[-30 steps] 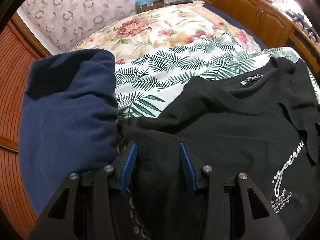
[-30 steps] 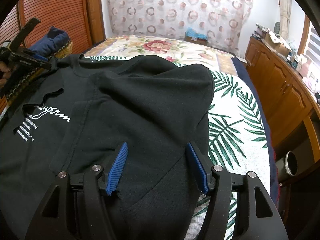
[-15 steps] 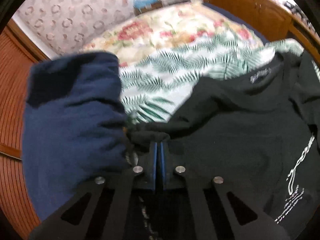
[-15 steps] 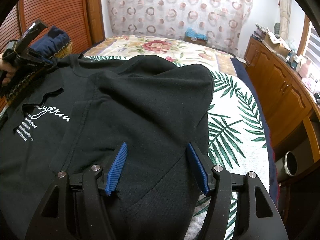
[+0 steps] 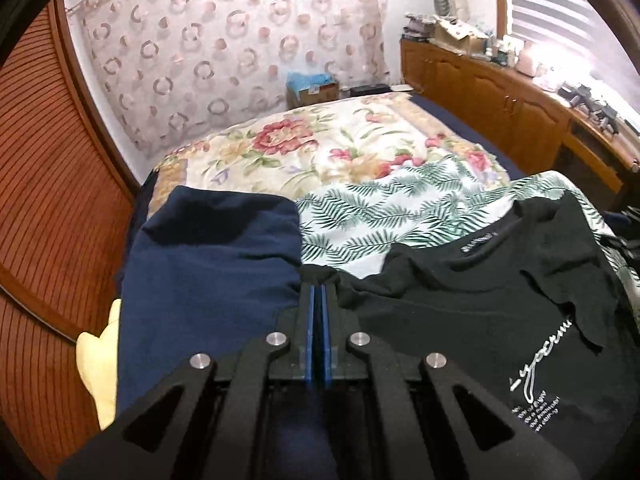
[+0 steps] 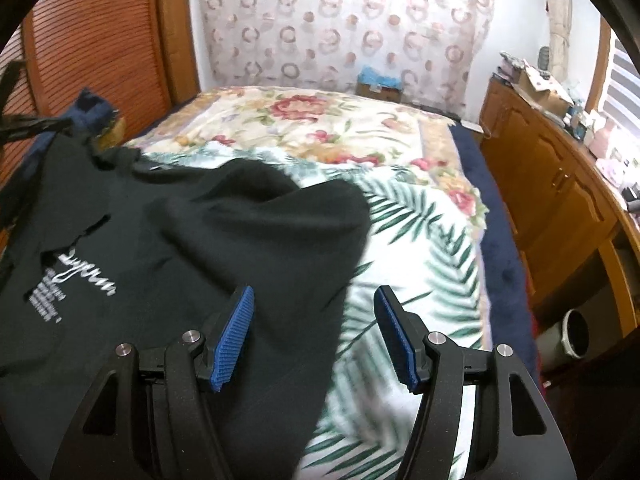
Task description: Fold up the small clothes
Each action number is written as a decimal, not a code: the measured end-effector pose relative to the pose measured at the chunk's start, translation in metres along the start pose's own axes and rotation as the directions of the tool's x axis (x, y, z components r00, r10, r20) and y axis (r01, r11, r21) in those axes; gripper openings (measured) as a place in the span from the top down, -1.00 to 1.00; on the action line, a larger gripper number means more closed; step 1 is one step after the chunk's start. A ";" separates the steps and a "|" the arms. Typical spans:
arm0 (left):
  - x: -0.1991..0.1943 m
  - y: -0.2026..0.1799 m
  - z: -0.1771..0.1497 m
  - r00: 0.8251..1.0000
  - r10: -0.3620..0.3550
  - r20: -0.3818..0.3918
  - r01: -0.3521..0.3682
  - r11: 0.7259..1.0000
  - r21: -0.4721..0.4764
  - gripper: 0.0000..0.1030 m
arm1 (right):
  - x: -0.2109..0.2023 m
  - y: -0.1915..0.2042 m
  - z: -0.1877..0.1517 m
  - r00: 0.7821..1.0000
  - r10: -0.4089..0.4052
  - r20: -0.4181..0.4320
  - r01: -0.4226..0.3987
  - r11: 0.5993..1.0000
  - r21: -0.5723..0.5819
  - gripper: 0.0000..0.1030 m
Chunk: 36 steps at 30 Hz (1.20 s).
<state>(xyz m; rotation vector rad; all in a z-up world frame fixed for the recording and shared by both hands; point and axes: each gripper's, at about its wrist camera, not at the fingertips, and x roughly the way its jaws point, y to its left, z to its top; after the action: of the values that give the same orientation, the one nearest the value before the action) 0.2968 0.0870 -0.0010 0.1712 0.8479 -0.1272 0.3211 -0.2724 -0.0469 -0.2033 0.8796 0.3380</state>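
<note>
So the t-shirt (image 5: 472, 320) is lying on the leaf-print sheet (image 5: 384, 216), which sits on top of the flowered bedspread (image 5: 320, 148) on the bed. A folded garment (image 5: 208, 280) lies just beside the shirt's left edge. A cardboard box (image 5: 312, 90) is at the far end by the curtain (image 5: 224, 52), and cabinets (image 6: 560, 184) run along the right.

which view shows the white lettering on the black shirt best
The left wrist view: the white lettering on the black shirt shows whole, script above small lines. In the right wrist view it is blurred and partly hidden by a fold.
</note>
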 end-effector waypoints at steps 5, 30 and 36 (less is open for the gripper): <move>-0.003 -0.008 -0.003 0.999 -0.029 0.024 0.029 1.000 0.007 0.98 | 0.021 -0.024 0.007 0.999 -0.012 -0.037 0.014 0.999 0.034 -0.24; -0.036 -0.032 -0.023 0.993 -0.084 0.089 0.083 0.996 0.013 0.98 | 0.061 0.004 0.045 0.995 0.051 -0.083 -0.055 0.997 -0.049 0.85; -0.073 -0.043 -0.045 0.984 -0.110 0.143 0.110 0.994 0.011 0.98 | 0.020 0.021 0.046 0.997 0.063 0.038 -0.061 0.997 -0.046 0.88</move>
<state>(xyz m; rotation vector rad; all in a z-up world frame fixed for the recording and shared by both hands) 0.2083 0.0569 0.0211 0.1161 0.7136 -0.2418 0.3581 -0.2345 -0.0351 -0.2101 0.8413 0.4187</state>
